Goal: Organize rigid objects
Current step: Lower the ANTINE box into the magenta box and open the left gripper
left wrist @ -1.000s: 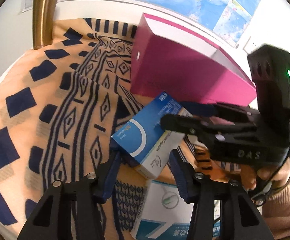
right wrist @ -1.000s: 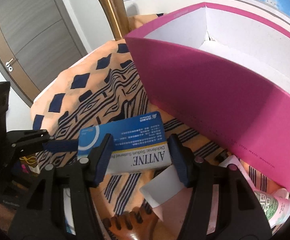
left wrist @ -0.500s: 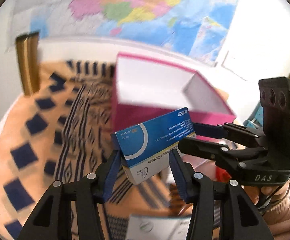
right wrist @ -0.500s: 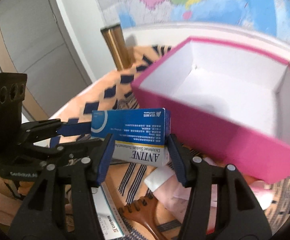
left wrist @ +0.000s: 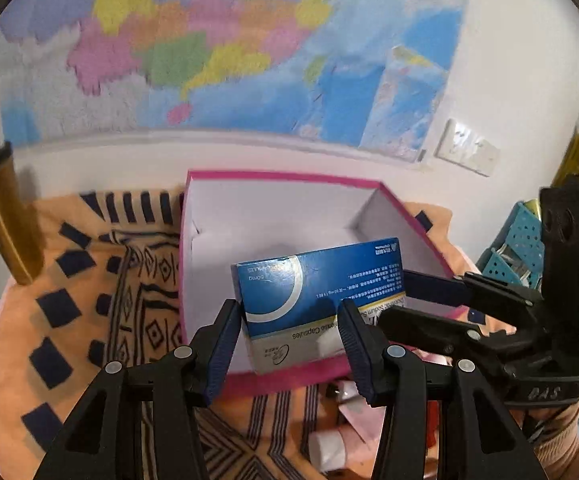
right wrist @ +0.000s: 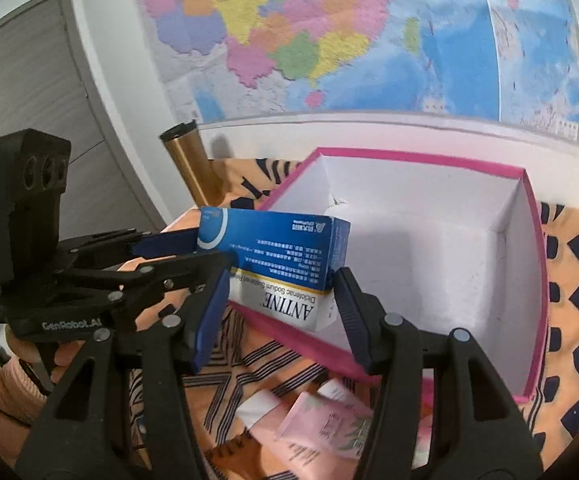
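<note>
Blue-and-white medicine carton (left wrist: 321,292) is pinched at both ends, left tool (left wrist: 287,346) clenched on one end and right tool (right wrist: 279,312) on the other, probably so it stays level and doesn't twist. It's hanging over the near edge of the open pink box (right wrist: 529,264), which looks empty, so I'd guess it gets dropped in there.
</note>
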Action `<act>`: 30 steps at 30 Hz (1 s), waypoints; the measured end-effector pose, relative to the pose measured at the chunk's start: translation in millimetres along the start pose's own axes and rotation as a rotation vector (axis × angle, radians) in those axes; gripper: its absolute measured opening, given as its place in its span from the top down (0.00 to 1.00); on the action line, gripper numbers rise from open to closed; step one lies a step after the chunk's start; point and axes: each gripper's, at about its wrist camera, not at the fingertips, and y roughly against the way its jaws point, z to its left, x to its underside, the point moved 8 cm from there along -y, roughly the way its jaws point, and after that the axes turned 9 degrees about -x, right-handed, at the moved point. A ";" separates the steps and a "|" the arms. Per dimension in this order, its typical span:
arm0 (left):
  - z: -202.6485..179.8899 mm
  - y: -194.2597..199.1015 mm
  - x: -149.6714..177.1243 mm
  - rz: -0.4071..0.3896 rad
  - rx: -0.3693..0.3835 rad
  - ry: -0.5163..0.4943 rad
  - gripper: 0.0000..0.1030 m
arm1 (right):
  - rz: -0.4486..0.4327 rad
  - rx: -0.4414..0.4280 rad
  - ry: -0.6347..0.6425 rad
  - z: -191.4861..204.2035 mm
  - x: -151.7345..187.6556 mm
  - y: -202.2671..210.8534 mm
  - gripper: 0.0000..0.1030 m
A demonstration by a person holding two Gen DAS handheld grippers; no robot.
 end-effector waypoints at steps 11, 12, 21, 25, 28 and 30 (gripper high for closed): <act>8.2 -52.0 7.7 0.124 -0.102 -0.024 0.51 | 0.115 -0.016 -0.146 -43.3 17.5 -48.2 0.45; 8.9 -54.4 8.2 0.126 -0.118 -0.030 0.51 | 0.126 -0.013 -0.152 -45.4 19.0 -50.9 0.45; 12.6 -26.8 7.3 0.011 -0.191 -0.055 0.49 | 0.124 0.005 -0.158 -51.0 21.1 -49.2 0.45; 6.5 6.5 21.5 -0.054 -0.101 -0.080 0.44 | 0.055 -0.038 -0.082 -29.0 22.3 -17.2 0.45; 2.6 23.6 43.9 -0.057 -0.057 -0.102 0.43 | 0.034 -0.065 -0.027 -10.0 33.1 7.3 0.44; 2.7 29.0 62.4 -0.036 -0.035 -0.105 0.43 | 0.034 -0.083 0.002 1.4 45.2 20.0 0.44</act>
